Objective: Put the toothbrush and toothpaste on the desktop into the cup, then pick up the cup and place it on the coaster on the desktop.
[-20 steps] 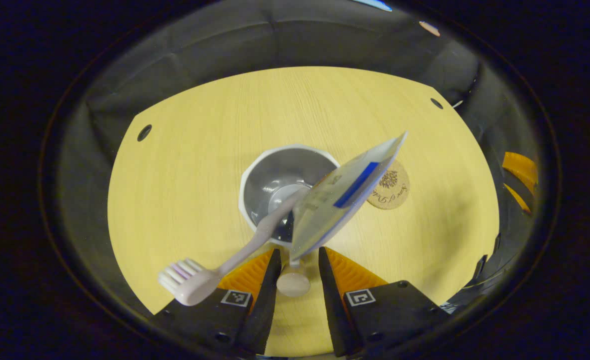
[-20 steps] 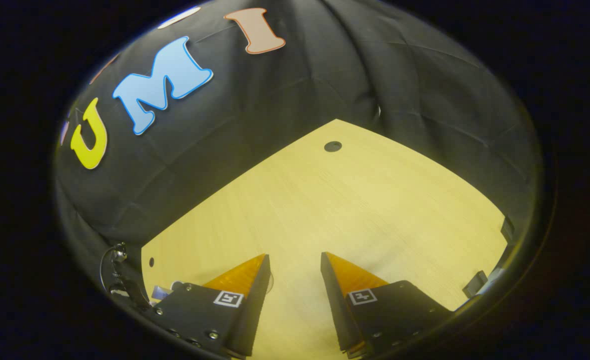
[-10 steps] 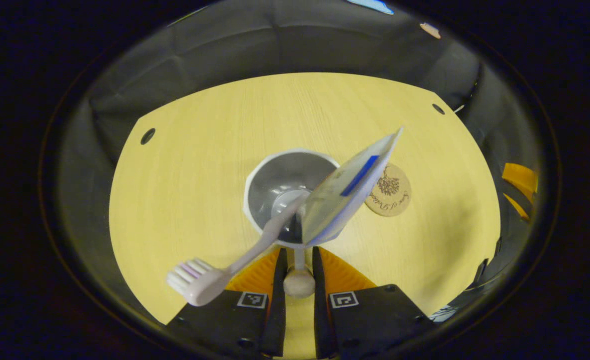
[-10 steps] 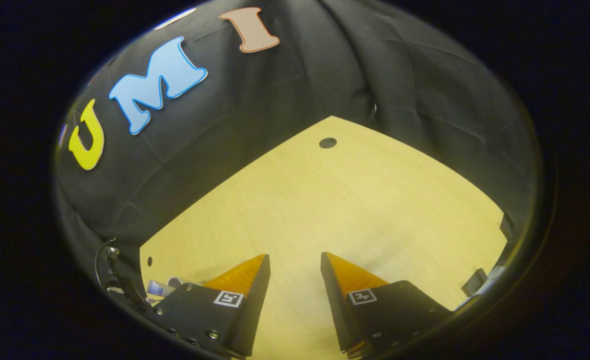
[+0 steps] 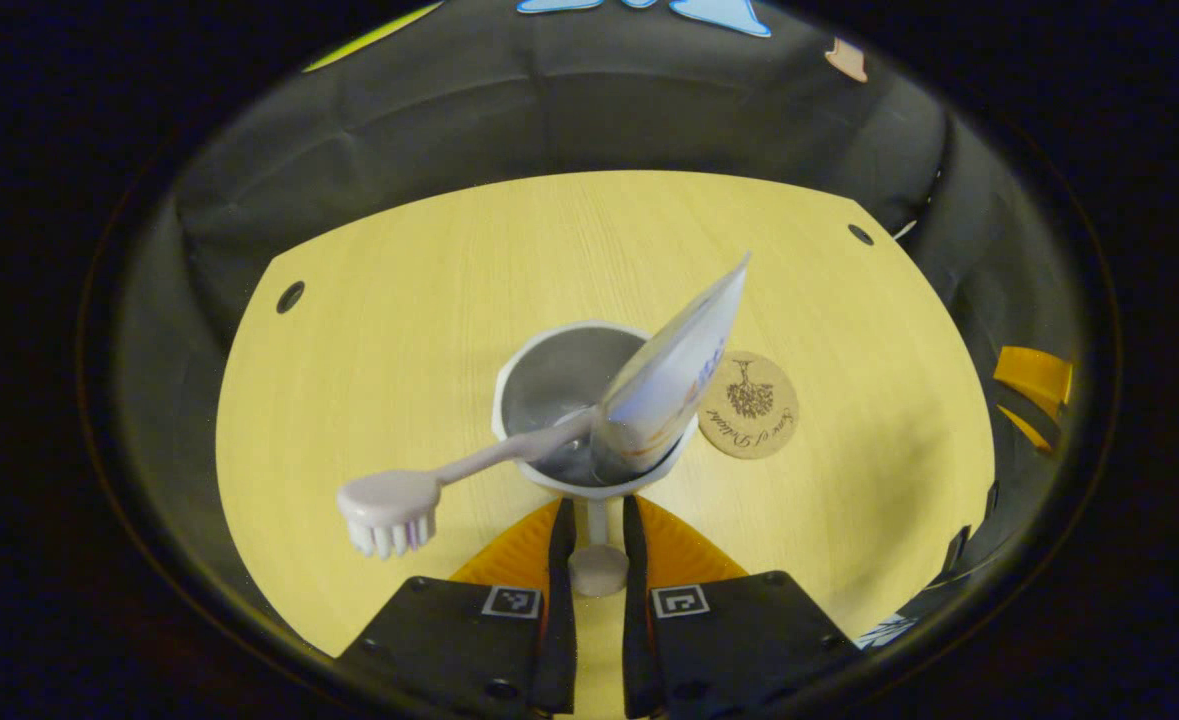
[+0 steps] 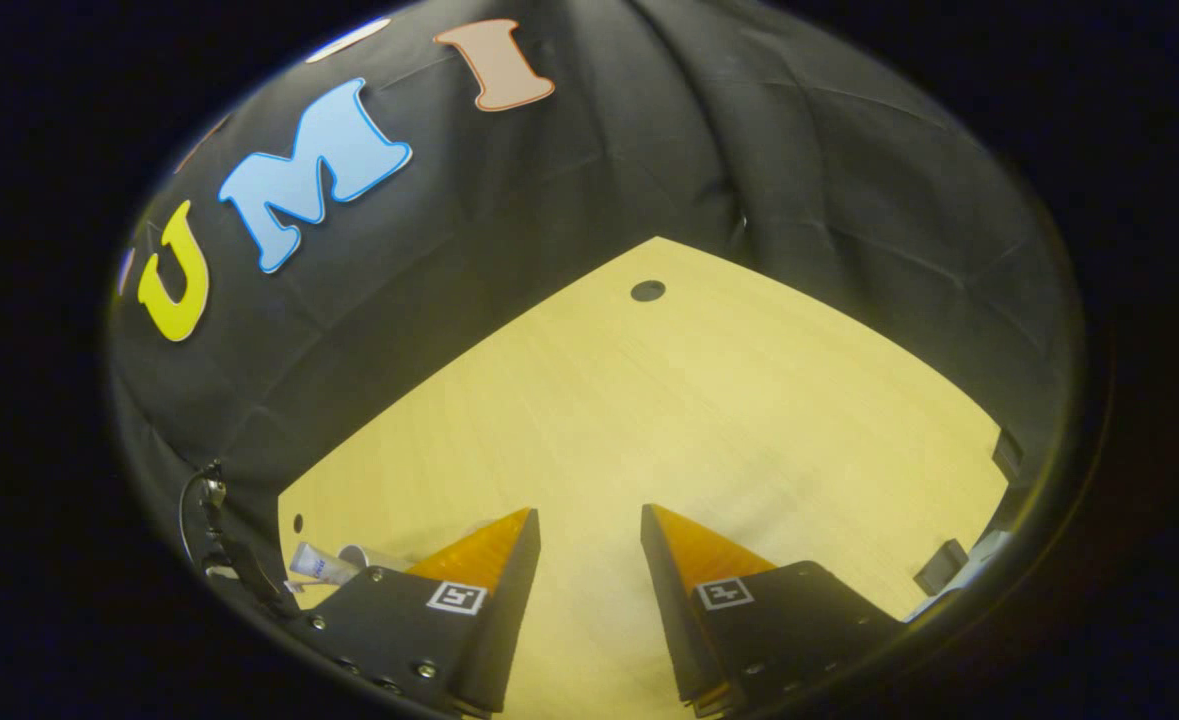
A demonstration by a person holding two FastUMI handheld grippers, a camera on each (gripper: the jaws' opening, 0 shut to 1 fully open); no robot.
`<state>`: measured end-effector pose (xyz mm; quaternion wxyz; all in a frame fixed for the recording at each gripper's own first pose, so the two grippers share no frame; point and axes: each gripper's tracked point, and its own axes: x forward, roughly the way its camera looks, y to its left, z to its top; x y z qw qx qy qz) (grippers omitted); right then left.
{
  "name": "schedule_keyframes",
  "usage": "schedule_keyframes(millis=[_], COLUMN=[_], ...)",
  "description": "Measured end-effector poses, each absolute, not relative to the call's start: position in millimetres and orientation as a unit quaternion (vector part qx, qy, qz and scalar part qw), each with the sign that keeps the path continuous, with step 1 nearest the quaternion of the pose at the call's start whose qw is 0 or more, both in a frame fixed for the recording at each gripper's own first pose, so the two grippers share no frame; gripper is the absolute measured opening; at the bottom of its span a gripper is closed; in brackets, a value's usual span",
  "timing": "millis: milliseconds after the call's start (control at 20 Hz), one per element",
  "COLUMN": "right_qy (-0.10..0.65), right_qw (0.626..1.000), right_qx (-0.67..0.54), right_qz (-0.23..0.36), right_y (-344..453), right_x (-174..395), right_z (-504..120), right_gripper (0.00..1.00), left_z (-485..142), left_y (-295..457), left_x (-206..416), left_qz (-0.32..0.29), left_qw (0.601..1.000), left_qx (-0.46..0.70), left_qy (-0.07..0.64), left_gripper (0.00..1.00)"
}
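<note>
Left tool (image 5: 597, 515) grips the cup's (image 5: 589, 400) handle just ahead; right tool (image 6: 589, 545) gapes apart.

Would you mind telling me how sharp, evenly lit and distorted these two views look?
Left gripper view: sharp; the desktop edge bows under fisheye; soft shadow beside the cup and coaster. Right gripper view: sharp, evenly lit, no glare; right gripper casts faint shadow.
</note>
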<state>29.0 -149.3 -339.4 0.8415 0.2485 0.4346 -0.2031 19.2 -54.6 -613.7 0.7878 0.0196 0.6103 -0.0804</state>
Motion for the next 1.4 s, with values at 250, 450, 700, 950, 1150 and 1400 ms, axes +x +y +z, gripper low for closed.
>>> schedule_keyframes(millis=[250,450,700,950,1150,1400], right_qy=[0.433,0.430,0.429,0.427,0.425,0.424], right_qw=[0.840,0.841,0.842,0.838,0.832,0.825], right_qx=[0.247,0.248,0.244,0.247,0.251,0.260], right_qz=[-0.213,-0.215,-0.218,-0.235,-0.253,-0.269], right_y=[-157,-160,-167,-191,-213,-237], right_x=[24,20,13,-4,-17,-33], right_z=[-338,-337,-336,-332,-333,-332], right_gripper=[0.61,0.60,0.61,0.61,0.61,0.61], left_z=[-610,-606,-602,-600,-610,-624], left_y=[-59,-73,-107,-143,-169,-184], left_x=[29,36,50,60,53,40], left_qz=[-0.087,-0.104,-0.126,-0.153,-0.165,-0.163], left_qw=[0.803,0.807,0.811,0.810,0.802,0.795], left_qx=[0.019,0.035,0.039,0.049,0.043,0.050], left_qy=[0.589,0.580,0.571,0.564,0.572,0.582], left_gripper=[0.26,0.26,0.26,0.26,0.26,0.26])
